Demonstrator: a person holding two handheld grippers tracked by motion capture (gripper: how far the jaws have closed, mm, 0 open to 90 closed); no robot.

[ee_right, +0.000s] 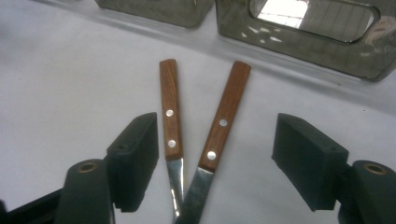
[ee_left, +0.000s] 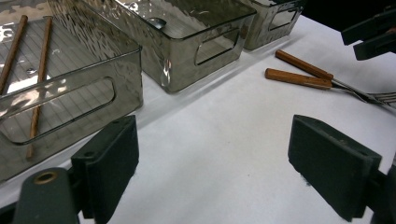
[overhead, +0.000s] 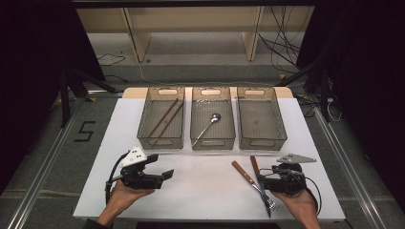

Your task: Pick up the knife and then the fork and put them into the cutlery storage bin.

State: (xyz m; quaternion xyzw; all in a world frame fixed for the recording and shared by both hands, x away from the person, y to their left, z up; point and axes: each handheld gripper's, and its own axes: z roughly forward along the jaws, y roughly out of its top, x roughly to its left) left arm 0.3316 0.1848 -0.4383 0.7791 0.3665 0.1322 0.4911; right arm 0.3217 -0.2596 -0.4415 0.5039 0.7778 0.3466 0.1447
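Two wooden-handled utensils lie crossed on the white table (overhead: pixel 200 191) at the front right. One (overhead: pixel 242 171) ends in fork tines; the other (overhead: pixel 254 163) has its metal end hidden under the gripper. My right gripper (overhead: pixel 267 175) hovers low over them, open, with both handles (ee_right: pixel 170 112) (ee_right: pixel 226 112) between its jaws and neither pad touching. My left gripper (overhead: pixel 161 167) is at the front left, open and holding nothing (ee_left: pixel 219 168), aimed across the table toward the utensils (ee_left: pixel 299 78).
Three clear grey bins stand in a row at the back. The left bin (overhead: pixel 160 142) holds two brown chopsticks (overhead: pixel 165 119), the middle bin (overhead: pixel 213 142) a metal spoon (overhead: pixel 207 125), and the right bin (overhead: pixel 261 140) nothing. Bare white table lies between the grippers.
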